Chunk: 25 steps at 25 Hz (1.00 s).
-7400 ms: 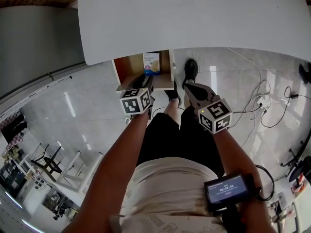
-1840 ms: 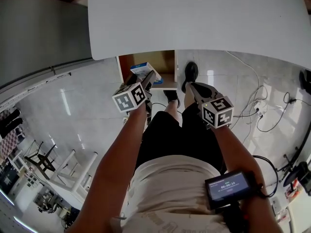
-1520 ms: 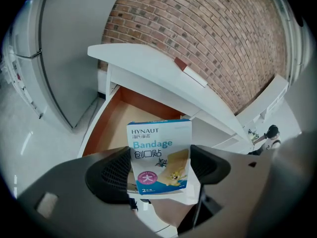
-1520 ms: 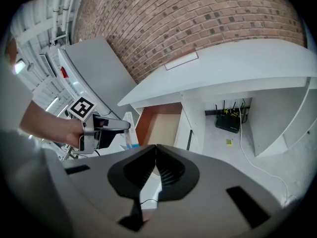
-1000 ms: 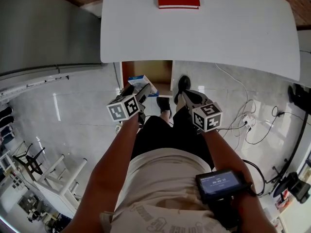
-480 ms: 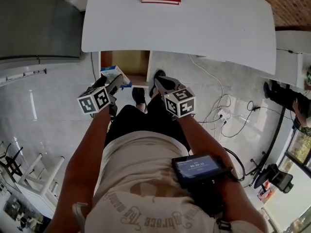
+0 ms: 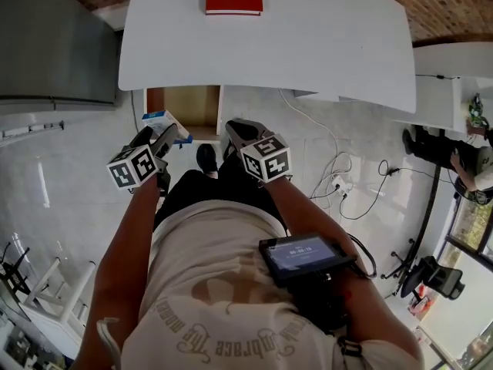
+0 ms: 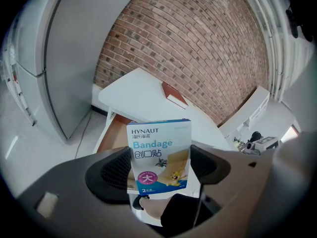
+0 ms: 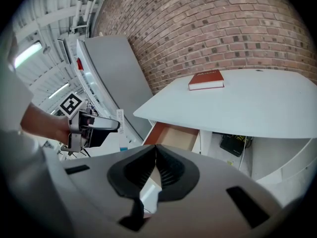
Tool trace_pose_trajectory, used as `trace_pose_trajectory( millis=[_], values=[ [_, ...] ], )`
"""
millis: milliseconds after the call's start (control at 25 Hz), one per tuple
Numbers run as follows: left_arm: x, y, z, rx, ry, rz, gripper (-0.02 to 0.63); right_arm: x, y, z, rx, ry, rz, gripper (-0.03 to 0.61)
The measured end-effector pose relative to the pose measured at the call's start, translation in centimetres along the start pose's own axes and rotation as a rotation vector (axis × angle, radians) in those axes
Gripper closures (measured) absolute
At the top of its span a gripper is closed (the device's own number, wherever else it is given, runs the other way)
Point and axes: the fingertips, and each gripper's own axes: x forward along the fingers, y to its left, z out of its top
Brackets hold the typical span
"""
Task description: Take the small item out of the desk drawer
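Brick-walled room, white desk in the head view; drawer open, bandage box already out, near its front. Left gripper view: left gripper pinches the box upright, so I'd squeeze steady. Right gripper view: right gripper closed, empty.

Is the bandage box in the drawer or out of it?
Out. The left claw holds the box upright, outside the open drawer.
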Motion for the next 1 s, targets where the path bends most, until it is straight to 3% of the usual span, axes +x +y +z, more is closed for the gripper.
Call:
trace_pose_trajectory(
  millis=[600, 1000],
  values=[
    [-2.5, -2.9, 1.5, 0.051, -0.044, -0.053, 0.238, -2.0, 1.4, 1.1, -0.037, -0.021, 0.001, 0.572],
    [-4.7, -3.9, 3.6, 0.108, -0.109, -0.091, 0.238, -2.1, 2.2, 4.3, -0.068, -0.078, 0.002, 0.572]
  ],
)
